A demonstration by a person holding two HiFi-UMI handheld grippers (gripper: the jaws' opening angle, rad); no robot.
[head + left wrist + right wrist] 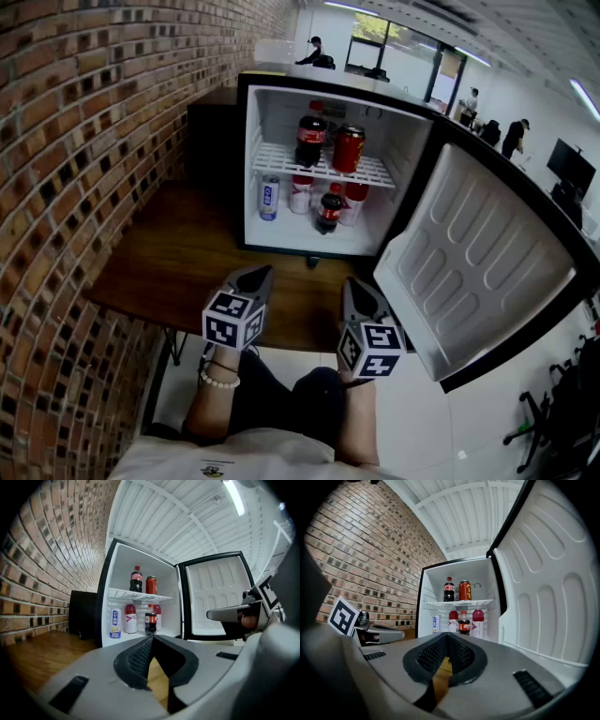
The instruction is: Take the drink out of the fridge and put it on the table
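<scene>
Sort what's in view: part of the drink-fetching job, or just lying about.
Job: open fridge, drinks inside it, wooden table, left gripper, right gripper.
Just there: brick wall, black box beside the fridge, people in the background.

Head view: left claw [255, 277] and right claw [357, 289] side by side, apart, both level, pointing forward. Jaws of left claw closed, tips meeting, nothing between. Jaws of right claw also together, empty. The left forearm [214, 403] and right forearm [356, 427] come in from bottom edge, with a bead bracelet [218, 378] on the left wrist.
</scene>
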